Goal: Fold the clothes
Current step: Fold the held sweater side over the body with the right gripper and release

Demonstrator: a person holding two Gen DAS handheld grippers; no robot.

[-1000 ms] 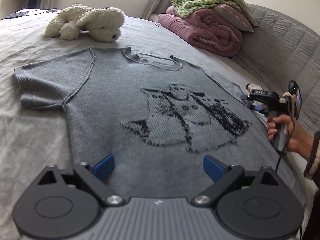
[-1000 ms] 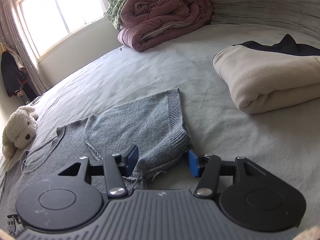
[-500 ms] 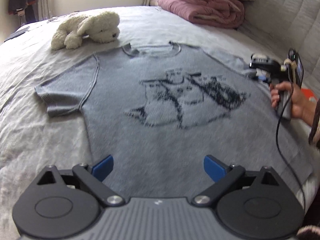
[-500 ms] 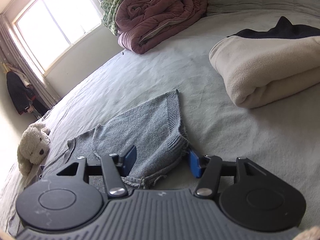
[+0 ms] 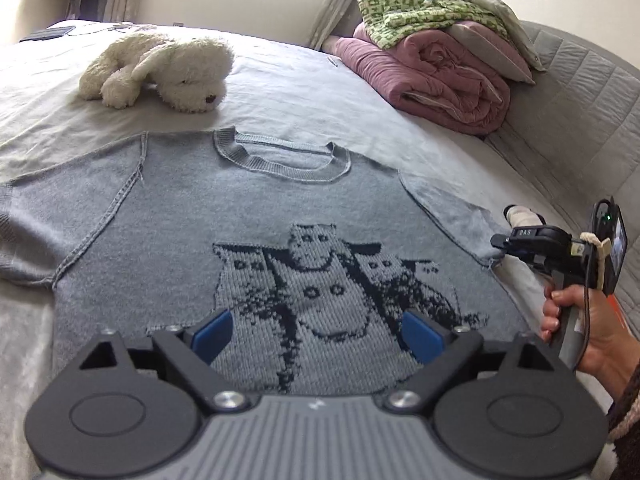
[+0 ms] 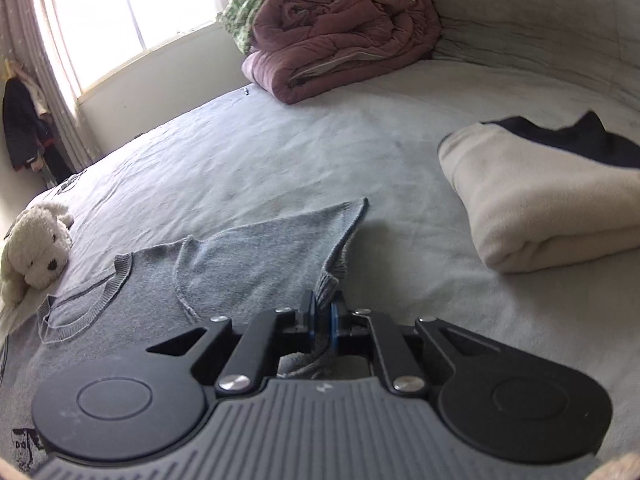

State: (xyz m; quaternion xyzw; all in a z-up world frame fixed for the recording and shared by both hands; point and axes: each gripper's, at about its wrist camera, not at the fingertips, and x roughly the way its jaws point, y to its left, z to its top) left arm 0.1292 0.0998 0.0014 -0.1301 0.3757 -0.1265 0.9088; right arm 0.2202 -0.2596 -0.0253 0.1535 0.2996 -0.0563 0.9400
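A grey knitted sweater with a dark animal picture lies flat, front up, on the bed. My left gripper hovers open above the lower chest of the sweater, with nothing between its blue pads. My right gripper is shut on the cuff of the sweater's sleeve, pinching the ribbed edge and lifting it slightly off the sheet. In the left wrist view the right gripper shows at the right, held by a hand, its tip at the sleeve's end.
A white plush dog lies beyond the collar. A folded pink quilt with a green patterned cloth on top sits at the headboard corner. A folded cream blanket with a dark garment lies right of the sleeve. Padded grey headboard on the right.
My right gripper has shut on the sleeve's cuff, which lay between its open pads before, and raised it a little. The left gripper, still open, has moved forward over the sweater.
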